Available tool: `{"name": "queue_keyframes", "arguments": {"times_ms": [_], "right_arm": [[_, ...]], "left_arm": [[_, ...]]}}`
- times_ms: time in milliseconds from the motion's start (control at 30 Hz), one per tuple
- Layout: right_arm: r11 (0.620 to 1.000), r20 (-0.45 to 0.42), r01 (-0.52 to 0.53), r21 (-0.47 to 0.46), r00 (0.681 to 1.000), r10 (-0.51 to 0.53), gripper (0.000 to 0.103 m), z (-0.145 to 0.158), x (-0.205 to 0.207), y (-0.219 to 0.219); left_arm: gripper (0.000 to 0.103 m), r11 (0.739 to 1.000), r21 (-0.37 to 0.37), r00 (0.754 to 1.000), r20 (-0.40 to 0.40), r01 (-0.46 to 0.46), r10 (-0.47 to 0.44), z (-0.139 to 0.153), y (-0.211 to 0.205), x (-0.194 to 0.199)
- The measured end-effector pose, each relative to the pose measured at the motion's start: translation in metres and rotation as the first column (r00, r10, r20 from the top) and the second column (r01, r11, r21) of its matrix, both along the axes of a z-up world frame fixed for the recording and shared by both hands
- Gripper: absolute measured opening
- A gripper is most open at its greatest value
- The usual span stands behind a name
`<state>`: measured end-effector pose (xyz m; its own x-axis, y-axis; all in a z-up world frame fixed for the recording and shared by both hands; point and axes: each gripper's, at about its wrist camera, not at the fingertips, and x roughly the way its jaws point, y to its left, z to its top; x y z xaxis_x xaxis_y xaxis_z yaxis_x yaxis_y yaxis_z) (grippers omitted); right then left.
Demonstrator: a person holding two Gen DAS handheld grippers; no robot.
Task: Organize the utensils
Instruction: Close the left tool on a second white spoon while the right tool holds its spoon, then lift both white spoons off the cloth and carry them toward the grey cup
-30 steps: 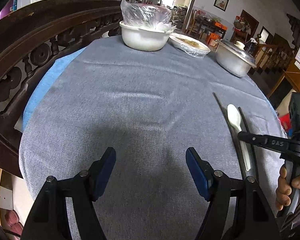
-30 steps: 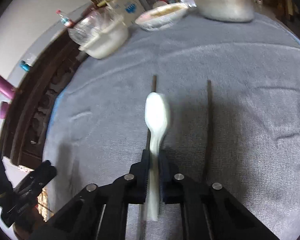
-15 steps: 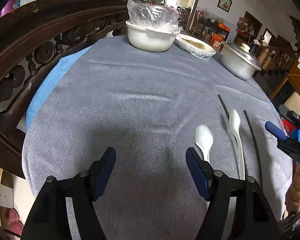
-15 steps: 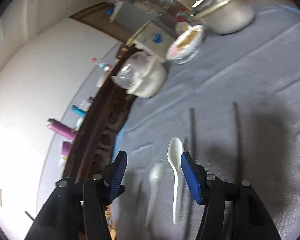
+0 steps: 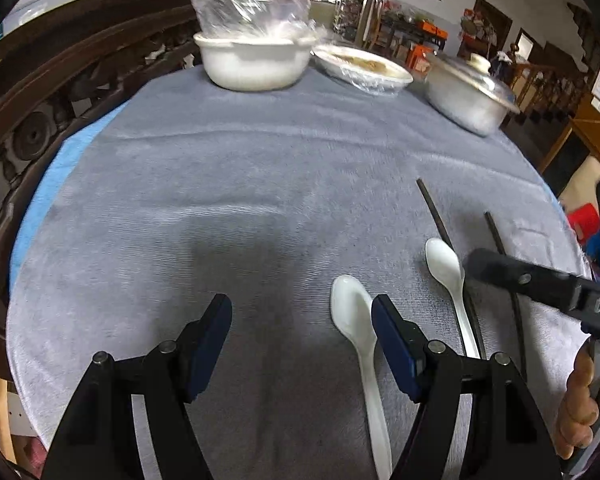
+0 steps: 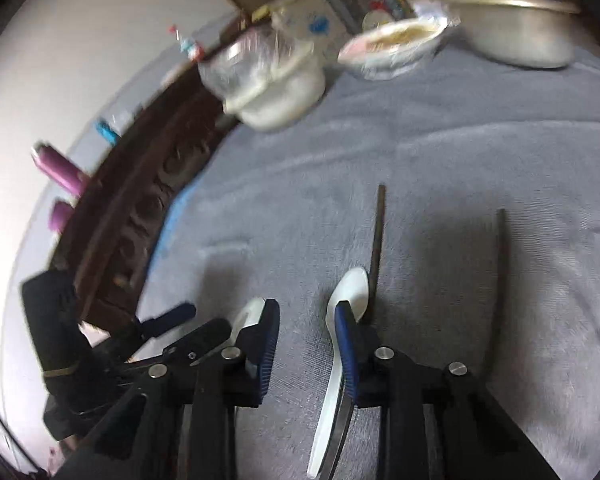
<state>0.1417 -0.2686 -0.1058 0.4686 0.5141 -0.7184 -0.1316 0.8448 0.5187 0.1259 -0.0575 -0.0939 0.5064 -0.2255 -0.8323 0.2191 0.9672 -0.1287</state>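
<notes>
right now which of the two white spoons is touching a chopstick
The right-hand spoon: its handle lies against the left chopstick. The other spoon lies alone on the cloth by the left gripper.

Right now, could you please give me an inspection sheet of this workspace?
Surface: grey cloth over the table, a blue layer showing at its left edge.
Job's things: two white spoons and two dark chopsticks, all lying on the cloth; the right spoon lies against a chopstick.
Clutter: white bowl under plastic wrap, wrapped dish, lidded metal pot at the far edge.
Grippers: left gripper open, empty; right gripper open, empty, fingers above the spoons.
Cables: nothing seen.
Surroundings: carved wooden rail on the left, furnished room beyond.
</notes>
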Motion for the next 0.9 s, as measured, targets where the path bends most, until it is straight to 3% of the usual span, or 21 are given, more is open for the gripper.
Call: {"name": "queue_keyframes", "arguments": {"times_ms": [33,100,267,300,400,533,633,700,800,867,900], "right_arm": [[1.0,-0.027,-0.013,-0.009,1.0,0.012,0.019,-0.004,0.002,0.002],[1.0,-0.076,-0.019,0.003,0.997,0.019,0.019,-0.013,0.003,0.001],[0.999,-0.086,0.034,0.0,0.996,-0.034,0.013,-0.019,-0.009,-0.016],[0.998,-0.081,0.052,-0.017,0.995,-0.054,0.013,-0.019,-0.009,-0.019],[0.996,-0.078,0.073,-0.047,0.994,-0.076,0.016,-0.015,-0.002,-0.018],[0.984,-0.043,0.067,-0.167,0.996,-0.076,0.017,-0.009,0.011,-0.003],[0.969,-0.026,0.055,-0.24,0.998,-0.063,0.021,-0.005,0.023,0.005],[0.967,-0.025,0.038,-0.253,0.999,-0.046,0.028,-0.004,0.028,0.007],[0.962,-0.017,0.006,-0.274,1.0,-0.011,0.03,-0.004,0.033,0.012],[0.955,-0.01,0.001,-0.296,1.0,-0.004,0.023,-0.005,0.031,0.014],[0.947,-0.004,0.006,-0.32,1.0,-0.008,0.011,-0.006,0.028,0.014]], "left_arm": [[0.073,1.0,0.004,1.0,-0.003,0.005,-0.005,-0.003,-0.003,0.001],[0.073,1.0,0.015,1.0,-0.004,0.008,-0.008,-0.007,-0.006,-0.001],[0.071,0.998,0.046,0.999,0.026,0.031,-0.032,-0.012,-0.01,-0.005],[0.067,0.998,0.044,0.999,0.031,0.04,-0.041,-0.011,-0.011,-0.006],[0.051,0.995,0.087,0.998,0.044,0.042,-0.046,-0.012,-0.013,-0.004],[0.039,0.995,0.086,0.998,0.043,0.049,-0.053,-0.01,-0.01,-0.001],[0.039,0.997,0.059,0.998,0.024,0.058,-0.059,-0.009,-0.004,0.0],[0.039,0.997,0.045,0.998,0.016,0.064,-0.064,-0.007,0.0,0.0],[0.039,0.998,0.032,0.999,0.013,0.05,-0.05,-0.007,0.006,0.003],[0.039,0.999,0.017,0.999,0.009,0.038,-0.038,-0.009,0.009,0.006],[0.039,0.999,0.013,0.999,0.01,0.04,-0.04,-0.009,0.009,0.006]]}}
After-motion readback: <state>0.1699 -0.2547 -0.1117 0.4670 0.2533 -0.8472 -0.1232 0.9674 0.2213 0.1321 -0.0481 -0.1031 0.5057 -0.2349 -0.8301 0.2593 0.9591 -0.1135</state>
